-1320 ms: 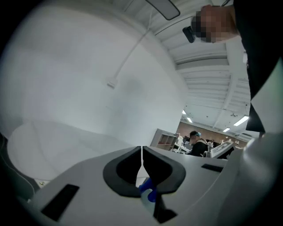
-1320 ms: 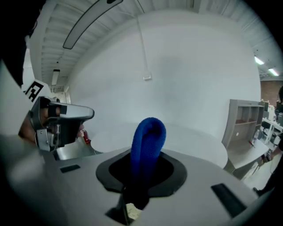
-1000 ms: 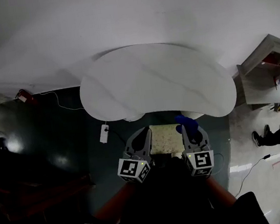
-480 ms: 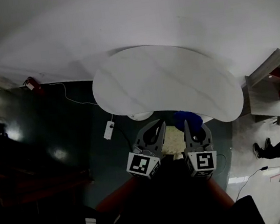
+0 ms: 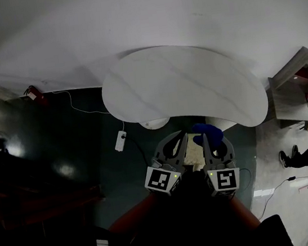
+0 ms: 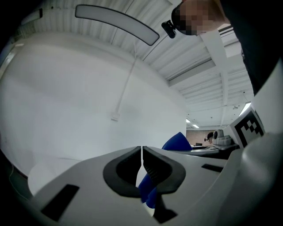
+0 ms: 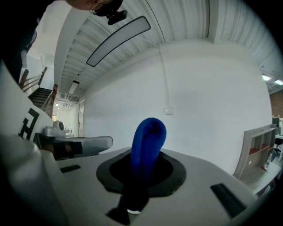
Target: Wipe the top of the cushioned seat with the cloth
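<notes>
Two hand-held tongs sit close together, low in the head view. The left tongs [image 5: 175, 143] are closed tip to tip with nothing between them (a bit of blue shows behind them, not inside). The right tongs [image 5: 210, 141] are clamped on a blue cloth [image 7: 149, 132], which stands up from the jaws in a folded loop. Between and below the two tongs lies the pale cushioned seat [image 5: 192, 150]. The cloth is at the seat's far right corner; whether they touch cannot be told. A curved white counter [image 5: 183, 87] lies beyond.
</notes>
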Demonstrator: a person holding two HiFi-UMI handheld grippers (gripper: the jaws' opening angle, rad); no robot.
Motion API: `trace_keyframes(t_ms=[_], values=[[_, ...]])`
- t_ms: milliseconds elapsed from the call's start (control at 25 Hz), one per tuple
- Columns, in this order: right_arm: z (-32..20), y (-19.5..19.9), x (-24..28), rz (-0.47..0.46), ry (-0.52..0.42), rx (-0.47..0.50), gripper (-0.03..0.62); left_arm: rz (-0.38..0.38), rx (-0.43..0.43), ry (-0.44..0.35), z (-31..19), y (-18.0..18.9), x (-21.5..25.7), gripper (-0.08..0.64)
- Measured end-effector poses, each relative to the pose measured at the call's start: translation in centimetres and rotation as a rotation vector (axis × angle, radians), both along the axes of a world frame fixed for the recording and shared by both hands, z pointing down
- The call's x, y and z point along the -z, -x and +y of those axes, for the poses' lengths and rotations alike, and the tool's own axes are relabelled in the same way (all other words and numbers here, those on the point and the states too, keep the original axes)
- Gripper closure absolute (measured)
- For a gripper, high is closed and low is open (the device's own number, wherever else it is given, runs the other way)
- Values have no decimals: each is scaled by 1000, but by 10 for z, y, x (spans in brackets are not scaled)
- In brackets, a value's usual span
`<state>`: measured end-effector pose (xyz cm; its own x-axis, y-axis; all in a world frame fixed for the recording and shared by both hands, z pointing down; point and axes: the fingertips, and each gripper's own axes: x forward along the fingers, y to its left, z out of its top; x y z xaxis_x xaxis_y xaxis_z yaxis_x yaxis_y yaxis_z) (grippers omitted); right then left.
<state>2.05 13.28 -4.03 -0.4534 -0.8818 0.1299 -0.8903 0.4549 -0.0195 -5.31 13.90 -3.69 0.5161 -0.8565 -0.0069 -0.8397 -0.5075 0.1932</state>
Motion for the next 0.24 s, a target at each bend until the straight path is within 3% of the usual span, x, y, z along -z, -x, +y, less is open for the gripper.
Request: trace_keyframes(t_ms=[240], values=[[6,10,2,35,-29,20,511,6,34,-30,2,9,6,537]])
